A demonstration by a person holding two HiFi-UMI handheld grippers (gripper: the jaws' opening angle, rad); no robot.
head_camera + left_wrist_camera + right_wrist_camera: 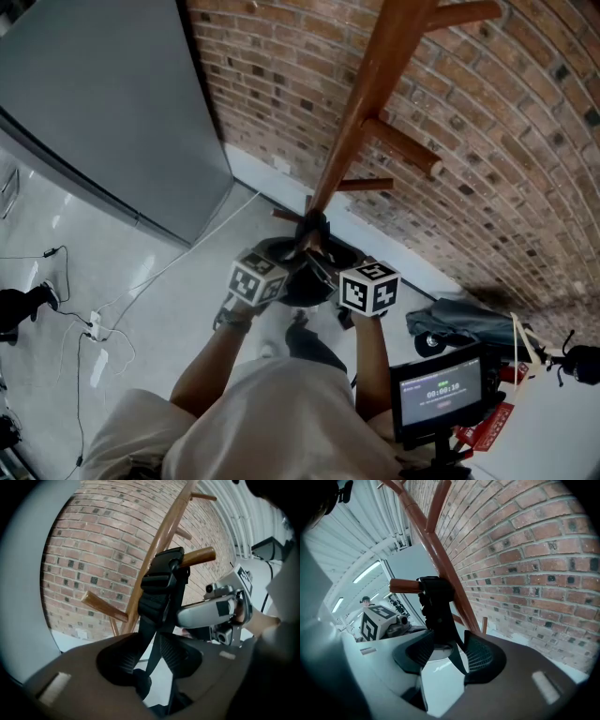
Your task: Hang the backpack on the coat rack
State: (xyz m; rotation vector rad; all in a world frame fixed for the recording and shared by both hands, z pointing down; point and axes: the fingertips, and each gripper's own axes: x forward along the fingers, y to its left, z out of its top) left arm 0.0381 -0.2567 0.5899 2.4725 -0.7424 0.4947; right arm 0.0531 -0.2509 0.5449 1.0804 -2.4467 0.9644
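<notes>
The wooden coat rack (361, 103) stands against the brick wall. A black backpack (302, 279) hangs low on it, its black strap (161, 585) looped over a peg (200, 555). The same strap (437, 603) and peg (405, 585) show in the right gripper view. My left gripper (150, 660) is open, with the strap running between its jaws without being pinched. My right gripper (447, 656) is also open, the strap hanging between its pads. In the head view both grippers (281, 262) (330, 272) sit side by side at the backpack's top. Most of the bag is hidden behind them.
A grey panel (103, 103) stands left of the rack and the brick wall (525, 122) runs behind it. Cables and a power strip (94, 323) lie on the white floor at left. A small monitor (441, 392) and a grey wheeled item (459, 323) sit at right.
</notes>
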